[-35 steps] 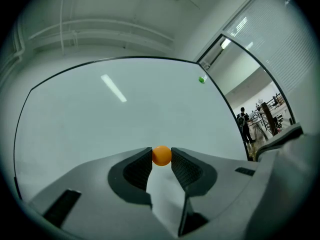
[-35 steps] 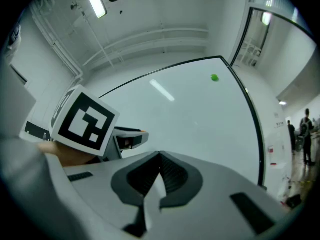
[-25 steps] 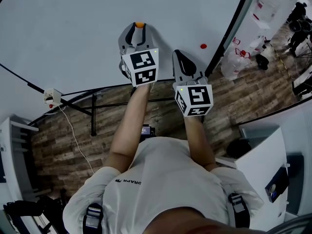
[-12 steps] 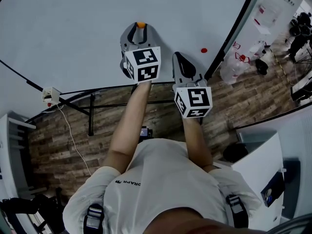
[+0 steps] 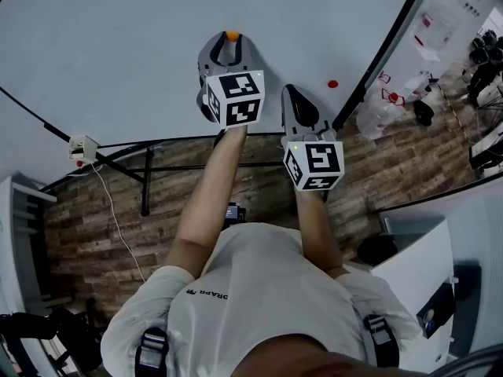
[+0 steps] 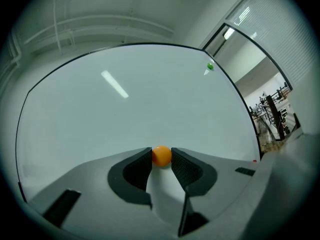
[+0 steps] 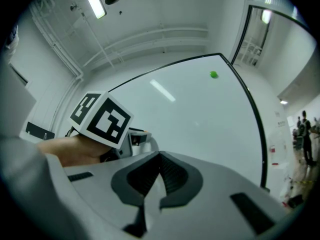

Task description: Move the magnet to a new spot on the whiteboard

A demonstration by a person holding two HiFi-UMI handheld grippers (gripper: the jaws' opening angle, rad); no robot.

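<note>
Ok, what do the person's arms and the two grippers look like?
The left gripper and right gripper have light grey shells with dark ribbed pads, and each carries a white cube of black square markers. The arms are bare below a light short-sleeved T-shirt; dark straps cross both shoulders.

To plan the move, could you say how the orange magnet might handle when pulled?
The orange magnet looks round and smooth, so it may slip from the left gripper. On the whiteboard, it probably resists, then releases suddenly.
</note>
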